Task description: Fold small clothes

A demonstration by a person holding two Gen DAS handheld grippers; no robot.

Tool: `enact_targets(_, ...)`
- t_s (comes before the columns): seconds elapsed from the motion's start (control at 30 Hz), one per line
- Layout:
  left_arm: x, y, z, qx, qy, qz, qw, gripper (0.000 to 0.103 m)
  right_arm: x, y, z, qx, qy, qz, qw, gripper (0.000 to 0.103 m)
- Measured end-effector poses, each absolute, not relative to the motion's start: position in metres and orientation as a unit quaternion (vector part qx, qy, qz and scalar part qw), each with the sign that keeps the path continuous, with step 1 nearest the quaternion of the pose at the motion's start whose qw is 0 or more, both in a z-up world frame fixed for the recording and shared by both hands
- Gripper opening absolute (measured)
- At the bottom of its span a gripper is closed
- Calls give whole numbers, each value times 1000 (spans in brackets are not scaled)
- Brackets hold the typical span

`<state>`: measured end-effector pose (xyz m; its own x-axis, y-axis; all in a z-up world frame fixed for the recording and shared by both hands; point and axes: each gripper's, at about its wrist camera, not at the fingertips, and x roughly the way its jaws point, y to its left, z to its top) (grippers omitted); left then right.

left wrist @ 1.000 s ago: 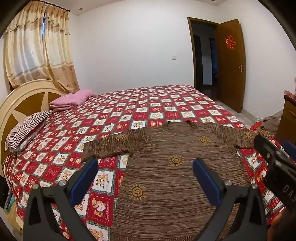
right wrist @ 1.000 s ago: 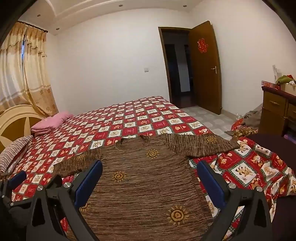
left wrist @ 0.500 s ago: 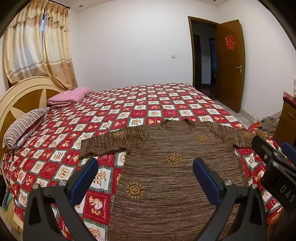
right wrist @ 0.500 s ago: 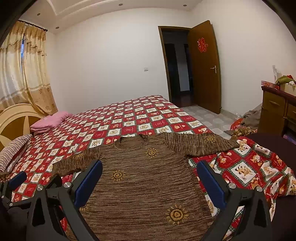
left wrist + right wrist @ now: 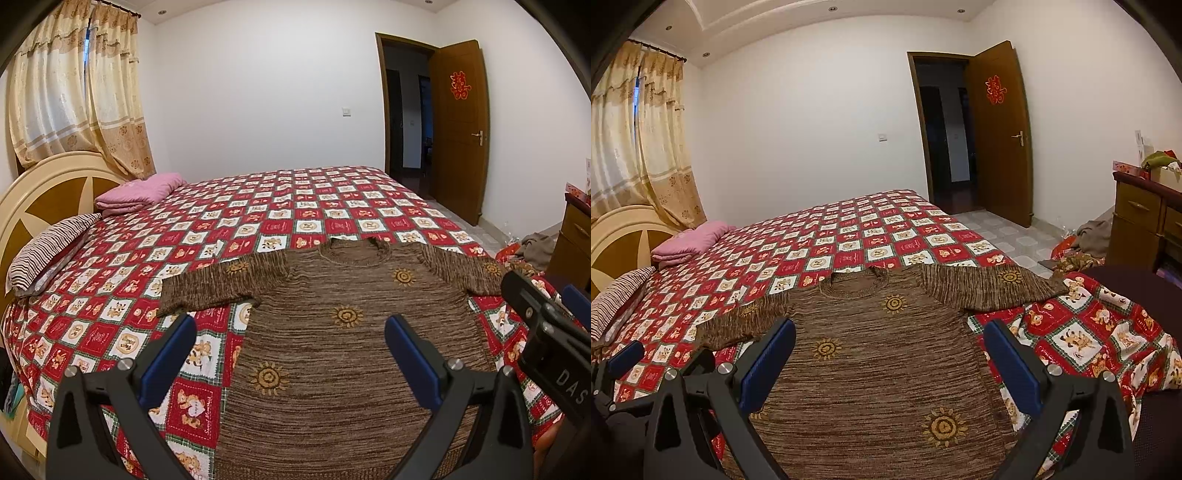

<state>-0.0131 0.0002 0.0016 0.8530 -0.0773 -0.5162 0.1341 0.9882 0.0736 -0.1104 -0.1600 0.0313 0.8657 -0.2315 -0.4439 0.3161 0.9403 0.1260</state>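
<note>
While spread flat, brown sweater [image 5: 343,332] under both gaping tools.

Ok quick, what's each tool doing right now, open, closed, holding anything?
Left tool: open, holding nothing, above the brown sweater.
Right tool: open, holding nothing, also above the sweater.

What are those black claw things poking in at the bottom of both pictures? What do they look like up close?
They are two hand-held grippers. The left gripper and the right gripper look alike: two angular black arms fastened with silver screws, each tipped with a flat, ribbed blue pad. The right gripper's black body carries white letters, "DAS". No cables or sleeves show.
</note>
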Motion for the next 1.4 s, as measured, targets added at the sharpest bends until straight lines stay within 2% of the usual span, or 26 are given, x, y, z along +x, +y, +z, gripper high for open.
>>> enact_targets(1.4, -13, -2, 0, 52, 270, -56, 960, 103, -111, -160, 29, 99, 218, -142, 961, 102)
